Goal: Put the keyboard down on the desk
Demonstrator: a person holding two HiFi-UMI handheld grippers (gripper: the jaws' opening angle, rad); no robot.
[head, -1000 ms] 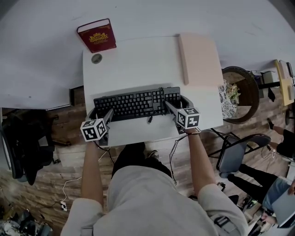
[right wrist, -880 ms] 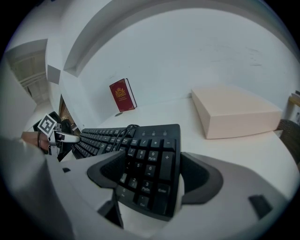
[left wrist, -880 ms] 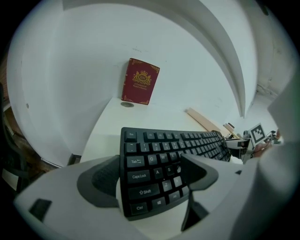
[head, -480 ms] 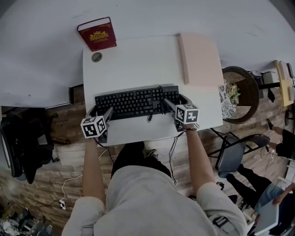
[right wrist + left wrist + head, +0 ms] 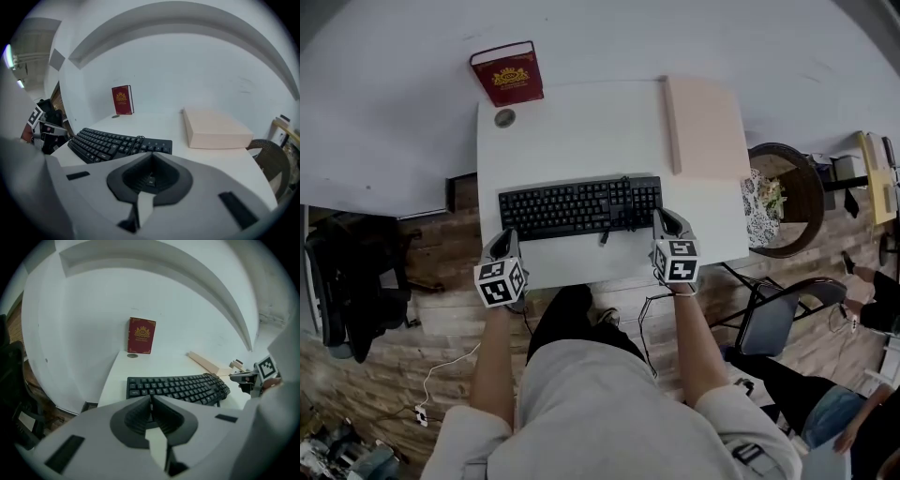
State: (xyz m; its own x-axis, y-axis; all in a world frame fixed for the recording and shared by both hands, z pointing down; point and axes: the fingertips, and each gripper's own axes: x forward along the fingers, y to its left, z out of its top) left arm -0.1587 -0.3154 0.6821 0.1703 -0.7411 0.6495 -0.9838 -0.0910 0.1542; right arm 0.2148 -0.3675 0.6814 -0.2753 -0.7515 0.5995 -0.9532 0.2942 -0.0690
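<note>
The black keyboard (image 5: 581, 206) lies flat on the white desk (image 5: 581, 122), its cable end (image 5: 605, 239) sticking out at the front edge. My left gripper (image 5: 502, 246) sits off the keyboard's near-left corner, apart from it. Its jaws have just been closing and now meet with nothing between them (image 5: 150, 399). My right gripper (image 5: 667, 223) is by the keyboard's near-right corner, shut and empty (image 5: 151, 157). In both gripper views the keyboard (image 5: 178, 386) (image 5: 112, 143) lies ahead of the jaws, untouched.
A red book (image 5: 507, 73) stands at the desk's far-left corner, with a small round disc (image 5: 504, 118) before it. A beige flat box (image 5: 705, 124) lies along the right side. A wicker chair (image 5: 787, 197) and a folding chair (image 5: 778, 309) stand right of the desk.
Both grippers stood open at the keyboard's two ends; they have since pulled back toward me and shut. The keyboard stays flat on the desk.
</note>
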